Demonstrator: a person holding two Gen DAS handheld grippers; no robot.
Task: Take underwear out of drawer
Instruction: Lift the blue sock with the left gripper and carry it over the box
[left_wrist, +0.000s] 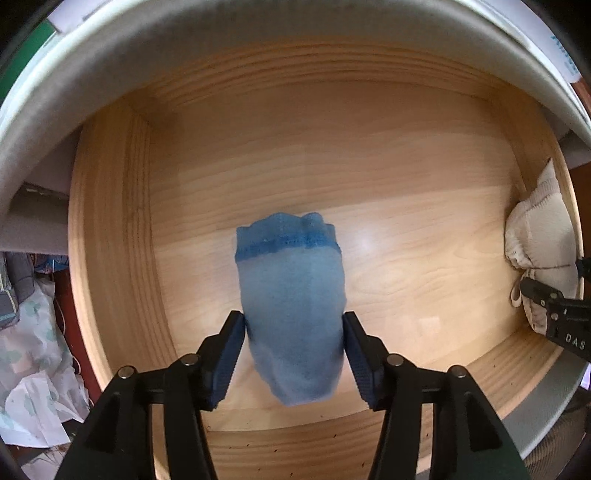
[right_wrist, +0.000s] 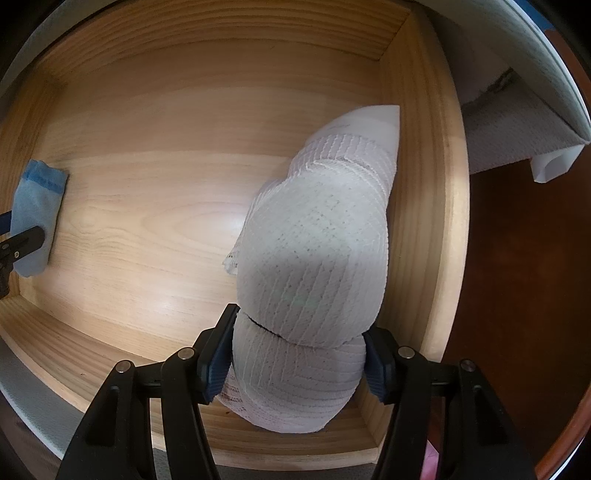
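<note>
Two rolled bundles of underwear sit inside the wooden drawer (left_wrist: 110, 229). Nothing is out yet, so both must be lifted. The big white bundle (right_wrist: 317, 240) lies against the drawer's right side wall. The right gripper (right_wrist: 299, 354) squeezes its near end between both pads. The small blue bundle (left_wrist: 291, 295) lies toward the drawer's left side. The left gripper (left_wrist: 293, 354) has its jaws around it, but they look loose, not pinching.
</note>
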